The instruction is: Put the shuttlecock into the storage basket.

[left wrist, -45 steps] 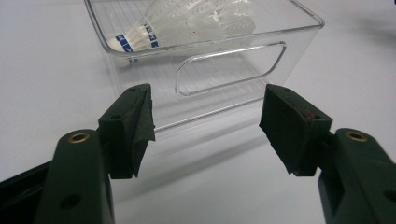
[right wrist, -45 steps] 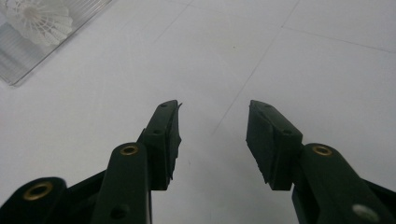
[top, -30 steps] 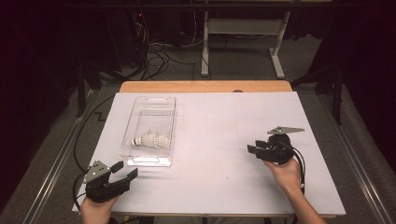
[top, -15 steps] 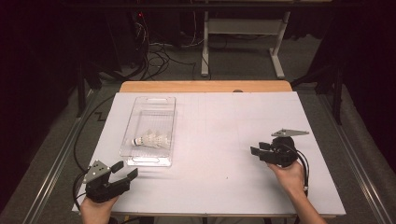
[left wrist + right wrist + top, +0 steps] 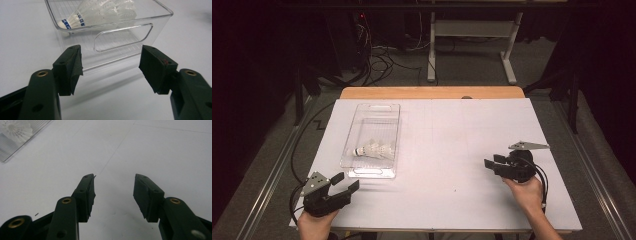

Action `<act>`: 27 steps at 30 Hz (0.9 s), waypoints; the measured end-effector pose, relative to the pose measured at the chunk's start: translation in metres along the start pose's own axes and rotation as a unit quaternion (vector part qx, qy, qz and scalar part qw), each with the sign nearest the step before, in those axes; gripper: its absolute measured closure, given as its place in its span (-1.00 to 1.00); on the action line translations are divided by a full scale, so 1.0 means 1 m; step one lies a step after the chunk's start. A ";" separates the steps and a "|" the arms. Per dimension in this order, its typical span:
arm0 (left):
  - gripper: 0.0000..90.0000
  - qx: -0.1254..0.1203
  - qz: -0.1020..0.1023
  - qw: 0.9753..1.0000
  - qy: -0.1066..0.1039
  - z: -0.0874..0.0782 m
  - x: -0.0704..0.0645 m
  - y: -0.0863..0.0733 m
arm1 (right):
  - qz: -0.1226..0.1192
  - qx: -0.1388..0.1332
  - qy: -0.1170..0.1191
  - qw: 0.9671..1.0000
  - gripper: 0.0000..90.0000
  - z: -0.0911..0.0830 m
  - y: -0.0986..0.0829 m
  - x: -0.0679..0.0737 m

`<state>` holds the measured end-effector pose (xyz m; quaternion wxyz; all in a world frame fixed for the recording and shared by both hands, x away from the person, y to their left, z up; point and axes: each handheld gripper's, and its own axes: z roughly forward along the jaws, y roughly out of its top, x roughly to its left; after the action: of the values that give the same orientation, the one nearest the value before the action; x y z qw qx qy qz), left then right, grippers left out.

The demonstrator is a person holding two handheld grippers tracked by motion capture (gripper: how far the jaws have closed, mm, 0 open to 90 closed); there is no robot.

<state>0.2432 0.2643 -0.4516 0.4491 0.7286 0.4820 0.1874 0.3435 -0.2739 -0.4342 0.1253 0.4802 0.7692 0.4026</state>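
Shuttlecock [image 5: 373,149] in bin [image 5: 373,111]; bin on table's [image 5: 452,130] left

White table [image 5: 452,145]; clear bin [image 5: 357,150] lies on its left.

White shuttlecock [image 5: 100,12] with blue-banded cork, clear bin [image 5: 357,150], black tongs [image 5: 345,182].

Ahead of the left tool [image 5: 111,68], the clear bin [image 5: 160,22] is cut off by the top edge. The shuttlecock count [image 5: 100,12] inside is indeterminate.
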 end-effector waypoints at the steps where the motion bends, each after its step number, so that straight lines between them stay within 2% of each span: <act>1: -0.22 0.000 0.000 1.000 0.000 0.000 0.000 0.000 | 0.001 -0.001 0.000 1.000 0.16 -0.001 -0.001 -0.001; 27: -0.22 0.001 -0.001 1.000 0.000 0.000 0.000 0.000 | 0.012 -0.013 -0.015 1.000 0.09 -0.016 -0.023 -0.012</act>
<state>0.2433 0.2642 -0.4516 0.4489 0.7284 0.4829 0.1864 0.3263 -0.2970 -0.4432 0.1382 0.4940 0.7562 0.4062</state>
